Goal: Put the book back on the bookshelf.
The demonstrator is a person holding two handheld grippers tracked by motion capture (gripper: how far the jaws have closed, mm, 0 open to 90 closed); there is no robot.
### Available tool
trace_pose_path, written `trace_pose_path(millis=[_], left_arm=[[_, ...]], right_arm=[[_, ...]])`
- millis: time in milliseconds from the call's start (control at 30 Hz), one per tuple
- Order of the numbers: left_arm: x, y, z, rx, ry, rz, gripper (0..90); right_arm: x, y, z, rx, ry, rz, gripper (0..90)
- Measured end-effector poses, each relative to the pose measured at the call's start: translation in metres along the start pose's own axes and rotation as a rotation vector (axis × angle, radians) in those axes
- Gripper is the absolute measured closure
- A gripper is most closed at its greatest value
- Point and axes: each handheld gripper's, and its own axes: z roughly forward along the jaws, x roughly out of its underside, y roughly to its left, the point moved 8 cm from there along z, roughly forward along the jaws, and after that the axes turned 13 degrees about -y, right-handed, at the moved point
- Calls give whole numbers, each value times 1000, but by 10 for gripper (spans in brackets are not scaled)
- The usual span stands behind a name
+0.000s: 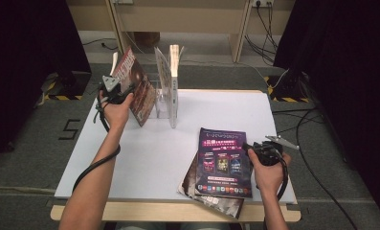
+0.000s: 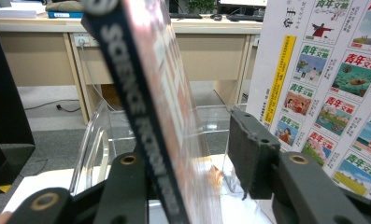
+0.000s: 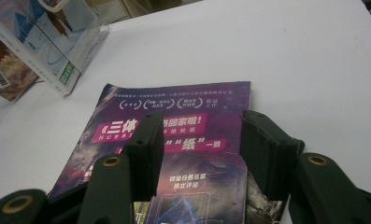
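While the left gripper [image 1: 123, 93] stands at the clear acrylic rack [image 1: 164, 108] at the back of the white worktop [image 1: 144, 158], its jaws are spread, with the dark science-fiction magazine [image 1: 139, 86] between them. In the left gripper view the magazine [image 2: 146, 102] lies against 1 jaw, and a gap separates it from the other pad, so there is no pinch. That magazine leans tilted in the rack's leftmost slot.

Count in rack: 2 items, the dark magazine and 1 white-covered magazine [image 1: 174, 72] standing upright to its right.

Count flat on worktop, near front edge: 2 magazines stacked, the purple magazine [image 1: 222, 163] on top and 1 darker magazine [image 1: 211, 199] beneath, its corner showing.

The right gripper [image 1: 251, 147] is at the purple magazine's right edge with its jaws spread; the right gripper view shows the cover [image 3: 183, 121] below them. Whether they touch it, I cannot tell.

Hands: 2, 1 per gripper.
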Motion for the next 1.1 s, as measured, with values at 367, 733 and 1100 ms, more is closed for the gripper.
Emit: trace_pose_path(millis=[367, 733, 1100], left_arm=[[4, 6, -19, -5, 51, -48, 449], [4, 14, -47, 15, 74, -80, 413], [6, 19, -75, 26, 85, -77, 408]], right_arm=[[3, 1, 1, 6, 16, -2, 510], [6, 2, 3, 13, 47, -16, 507], [6, 3, 2, 23, 82, -19, 513]])
